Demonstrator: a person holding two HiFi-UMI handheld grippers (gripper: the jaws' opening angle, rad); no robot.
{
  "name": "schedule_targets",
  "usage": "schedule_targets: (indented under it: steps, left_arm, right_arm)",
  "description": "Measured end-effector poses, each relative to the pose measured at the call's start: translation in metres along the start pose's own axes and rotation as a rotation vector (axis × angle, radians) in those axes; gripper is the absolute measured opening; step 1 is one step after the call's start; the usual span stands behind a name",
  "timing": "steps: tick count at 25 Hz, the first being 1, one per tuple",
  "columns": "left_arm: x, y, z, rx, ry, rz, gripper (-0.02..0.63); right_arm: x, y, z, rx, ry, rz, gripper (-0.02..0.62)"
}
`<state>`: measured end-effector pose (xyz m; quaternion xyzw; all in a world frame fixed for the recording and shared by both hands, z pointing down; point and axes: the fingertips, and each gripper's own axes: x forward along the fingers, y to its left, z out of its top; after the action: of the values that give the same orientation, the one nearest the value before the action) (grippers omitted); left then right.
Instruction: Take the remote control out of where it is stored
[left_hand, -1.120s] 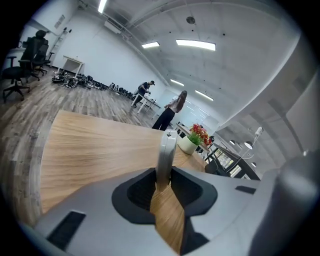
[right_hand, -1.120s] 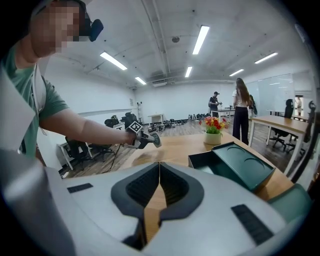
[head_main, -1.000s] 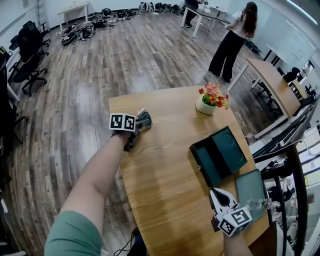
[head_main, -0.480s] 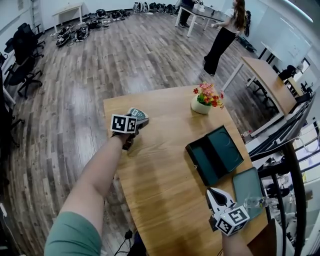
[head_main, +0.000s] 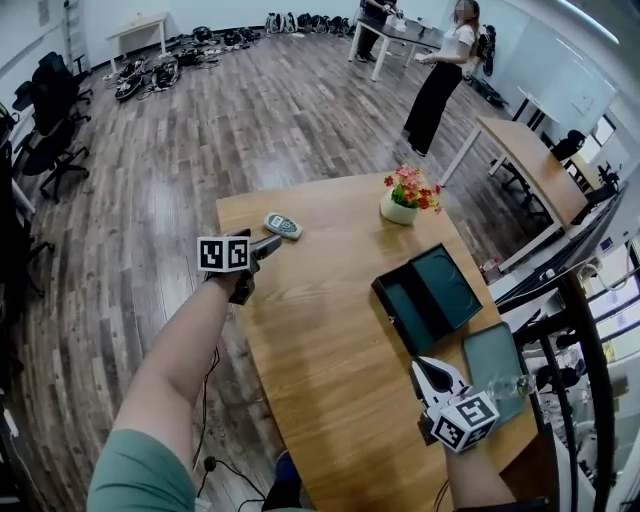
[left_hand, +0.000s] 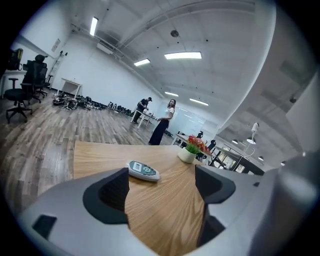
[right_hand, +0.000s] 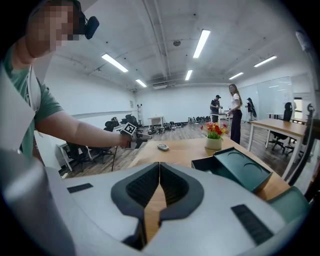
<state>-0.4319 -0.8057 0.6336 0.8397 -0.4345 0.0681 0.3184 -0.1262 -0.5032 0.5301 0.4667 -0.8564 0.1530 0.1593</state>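
At the table's left edge, the left gripper (head_main: 268, 243) hovered low over the wood with its jaws spread wide and nothing between them; its own view (left_hand: 162, 187) showed only bare tabletop in the gap. Just beyond its tips the remote control (head_main: 283, 226) lay flat on the wooden table (head_main: 330, 370), face up, clear of both pads and well apart from the box. Seen along the left jaws, the remote control (left_hand: 143, 170) sat ahead and slightly toward the left jaw. Toward the near right corner, the right gripper (head_main: 430, 372) was clenched shut on nothing, its pads meeting in its own view (right_hand: 159, 172). Beside it lay a flat green tray (head_main: 497, 365) at the table's right edge. Between the two grippers, nearer the right, the dark green box (head_main: 445, 285) stood open. Farther back stood a flower pot (head_main: 402, 205) with red and yellow blooms. Across the plank floor a person (head_main: 440, 75) stood by a white desk
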Motion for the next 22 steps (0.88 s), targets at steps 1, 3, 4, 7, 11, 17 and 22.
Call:
schedule_targets:
  steps: [1, 3, 4, 7, 11, 17, 22]
  left_arm:
    - [-0.006, -0.006, 0.001, -0.002, -0.009, -0.013, 0.417]
    - [-0.02, -0.021, -0.001, -0.001, -0.008, -0.039, 0.417]
    - [-0.029, -0.031, -0.005, -0.006, 0.0, -0.061, 0.417]
    - [-0.056, -0.07, -0.024, -0.006, 0.029, -0.146, 0.396]
    - [-0.107, -0.128, -0.034, 0.022, -0.03, -0.234, 0.202]
    - [-0.213, -0.21, -0.083, -0.019, -0.173, -0.309, 0.003]
    - [-0.295, -0.298, -0.131, -0.01, -0.237, -0.308, 0.003]
  right_arm:
    - [-0.002, 0.001, 0.001, -0.006, -0.002, 0.0, 0.006]
    - [-0.006, 0.004, 0.003, -0.009, -0.006, 0.002, 0.006]
    - [-0.009, 0.007, 0.002, -0.007, -0.008, 0.004, 0.006]
    - [-0.02, 0.016, 0.003, -0.011, -0.017, 0.014, 0.006]
    - [-0.041, 0.024, 0.017, -0.019, -0.048, 0.022, 0.006]
    - [-0.097, 0.034, 0.011, -0.016, -0.084, 0.03, 0.006]
    - [-0.165, 0.041, -0.001, -0.017, -0.122, 0.071, 0.006]
